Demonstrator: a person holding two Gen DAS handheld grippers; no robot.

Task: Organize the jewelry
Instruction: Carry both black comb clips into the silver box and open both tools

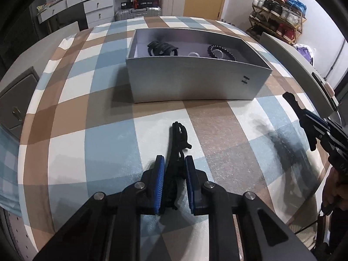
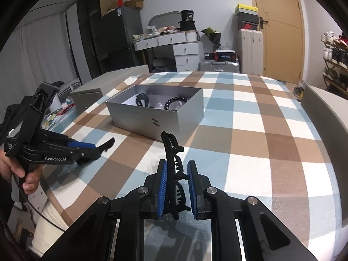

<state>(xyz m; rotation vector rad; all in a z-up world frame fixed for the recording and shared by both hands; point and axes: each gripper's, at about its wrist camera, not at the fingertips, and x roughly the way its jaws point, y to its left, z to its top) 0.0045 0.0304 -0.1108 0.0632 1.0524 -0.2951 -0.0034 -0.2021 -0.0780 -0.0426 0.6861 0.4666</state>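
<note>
Nearest my right-wrist camera, my right hand-held gripper (image 2: 177,181) is clamped on a black claw hair clip (image 2: 173,163), its toothed spine curving up toward 12 o'clock between the blue pads. My left hand-held gripper (image 1: 174,176) likewise grips a second black hair clip (image 1: 178,143), pointing to 12 o'clock above the checked cloth of the desk (image 1: 87,152). Beyond, at 12 o'clock from the left gripper and 11 o'clock from the right, sits the open grey box (image 1: 195,82), already holding another black clip (image 1: 162,49), a dark bead bracelet (image 1: 219,53) and something clear I cannot identify. I judge I am mid-carry; next, each clip must clear the box wall and be released inside. The near wall hides most of the box floor.
</note>
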